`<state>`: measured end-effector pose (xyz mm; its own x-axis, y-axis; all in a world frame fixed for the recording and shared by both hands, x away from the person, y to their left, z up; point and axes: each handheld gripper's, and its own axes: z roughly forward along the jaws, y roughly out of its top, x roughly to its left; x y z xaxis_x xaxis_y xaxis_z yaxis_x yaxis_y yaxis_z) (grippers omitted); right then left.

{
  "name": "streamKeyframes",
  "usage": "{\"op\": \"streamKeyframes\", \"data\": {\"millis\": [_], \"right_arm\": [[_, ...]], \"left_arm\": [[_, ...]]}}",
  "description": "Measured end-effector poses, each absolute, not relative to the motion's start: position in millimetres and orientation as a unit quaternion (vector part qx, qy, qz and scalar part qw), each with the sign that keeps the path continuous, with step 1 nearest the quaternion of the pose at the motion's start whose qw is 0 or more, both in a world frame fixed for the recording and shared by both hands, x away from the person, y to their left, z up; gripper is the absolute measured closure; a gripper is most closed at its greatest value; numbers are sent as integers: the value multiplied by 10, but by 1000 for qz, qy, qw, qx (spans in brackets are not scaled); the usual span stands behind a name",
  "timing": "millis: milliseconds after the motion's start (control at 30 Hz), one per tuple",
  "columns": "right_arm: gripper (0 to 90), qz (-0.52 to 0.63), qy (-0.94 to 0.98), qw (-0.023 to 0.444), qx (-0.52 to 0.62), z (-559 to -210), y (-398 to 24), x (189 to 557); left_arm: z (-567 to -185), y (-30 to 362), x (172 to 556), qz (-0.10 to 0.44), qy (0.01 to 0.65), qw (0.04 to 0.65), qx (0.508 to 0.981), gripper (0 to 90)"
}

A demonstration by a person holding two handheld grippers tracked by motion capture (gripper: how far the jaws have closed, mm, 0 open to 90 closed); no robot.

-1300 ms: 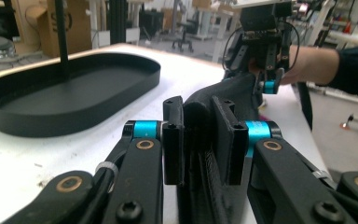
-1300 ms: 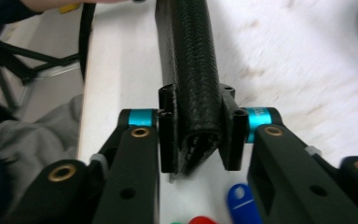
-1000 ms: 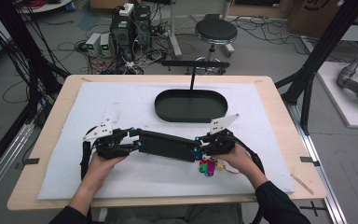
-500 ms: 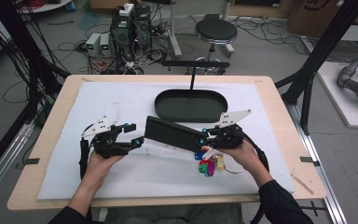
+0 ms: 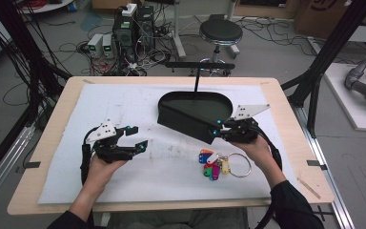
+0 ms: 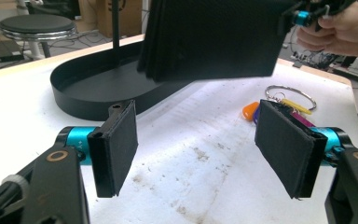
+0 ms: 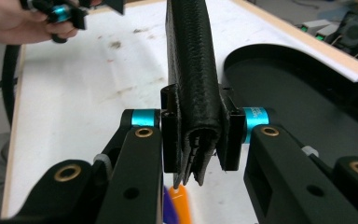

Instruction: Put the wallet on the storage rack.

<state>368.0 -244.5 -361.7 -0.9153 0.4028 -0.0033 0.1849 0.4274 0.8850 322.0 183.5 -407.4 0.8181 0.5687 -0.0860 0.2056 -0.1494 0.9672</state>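
- Black leather wallet [image 5: 186, 119]: clamped at one end in right tongs [image 5: 218, 130], raised clear of the desk [image 5: 286, 114], hanging over the near rim of the black oval tray [image 5: 193, 98].
- Right tongs: pads closed hard on the folded wallet edge, as seen in the right gripper view [image 7: 193, 135].
- Left tongs [image 5: 136, 138]: jaws just opened, wide apart, nothing between the pads [image 6: 116, 144]; well left of the tray.
- Step in hand, by judgement: carrying wallet one-handed toward the tray after hand-off.
- Next move, by judgement: swing farther over the tray floor, lower flat, then release.
- Upright post [image 5: 196, 78] rising from the tray: likely obstacle; wallet to be kept on its near side.
- Key ring with coloured tags [image 5: 217, 164]: on the desk, just in front of the tray, apart from the wallet.
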Motion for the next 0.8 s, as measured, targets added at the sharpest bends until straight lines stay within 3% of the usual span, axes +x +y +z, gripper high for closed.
{"op": "streamKeyframes", "data": {"millis": [800], "right_arm": [[759, 477, 837, 169, 207, -3282, -2693, 4082]], "left_arm": [[-4057, 2062, 2913, 185, 269, 599, 731, 288]]}}
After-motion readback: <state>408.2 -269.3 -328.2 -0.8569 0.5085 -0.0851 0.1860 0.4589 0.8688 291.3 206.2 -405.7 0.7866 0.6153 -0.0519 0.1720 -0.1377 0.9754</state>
